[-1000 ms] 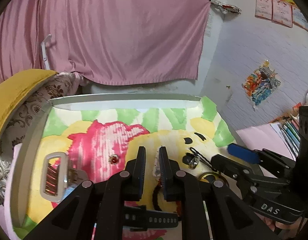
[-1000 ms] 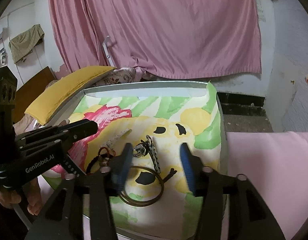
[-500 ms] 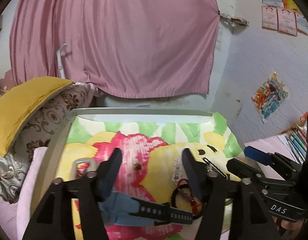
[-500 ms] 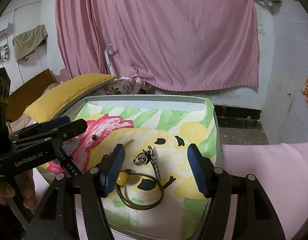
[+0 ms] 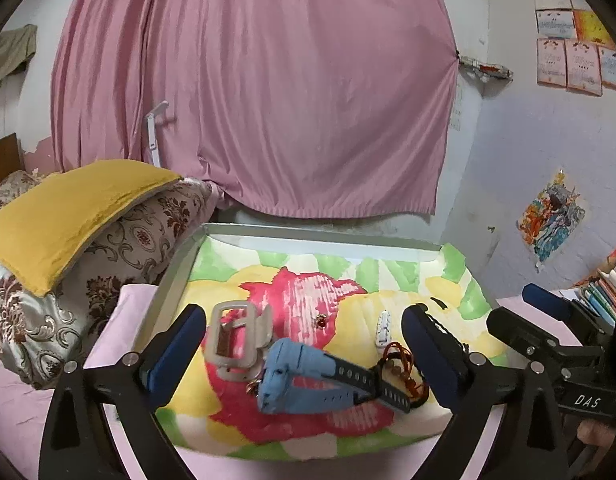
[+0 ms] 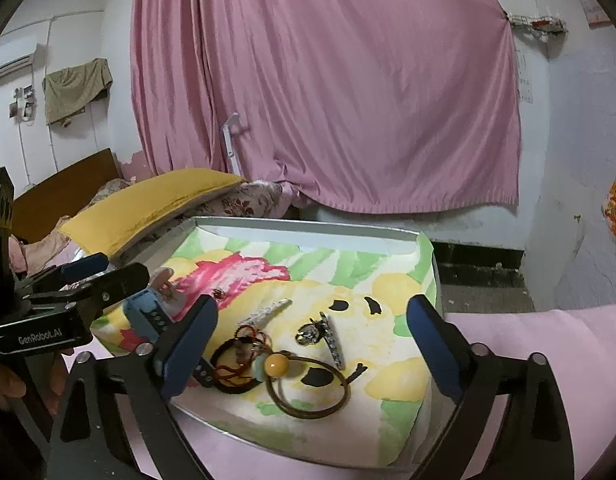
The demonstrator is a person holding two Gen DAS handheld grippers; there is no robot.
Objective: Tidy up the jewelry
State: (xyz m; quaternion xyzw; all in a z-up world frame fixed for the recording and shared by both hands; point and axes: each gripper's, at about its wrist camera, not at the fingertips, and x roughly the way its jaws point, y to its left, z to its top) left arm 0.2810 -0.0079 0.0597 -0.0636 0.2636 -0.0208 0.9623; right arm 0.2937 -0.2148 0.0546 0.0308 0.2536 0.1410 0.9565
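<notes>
Both tools, left tool (image 5: 302,354) and right tool (image 6: 314,346), are hovering wide apart w/ nothing held over the tray (image 5: 176,280), where the blue watch (image 5: 308,376) is lying on the painted sheet (image 6: 360,272), its strap touching the red cord bracelets (image 6: 238,356). Risk: a grab at the strap is likely dragging the tangled cords and hair tie (image 6: 308,388) along, or nudging the small red stud (image 5: 321,322) out of place.

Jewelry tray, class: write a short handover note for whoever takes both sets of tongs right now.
Left tongs: open, empty, above the blue watch.
Right tongs: open, empty, above the brown hair tie with yellow bead.
On the tray: white buckle, red stud, white clip, red cord bracelet, silver pendant, rhinestone clip.
Done: nothing visibly grouped.
Left: sort every piece.
</notes>
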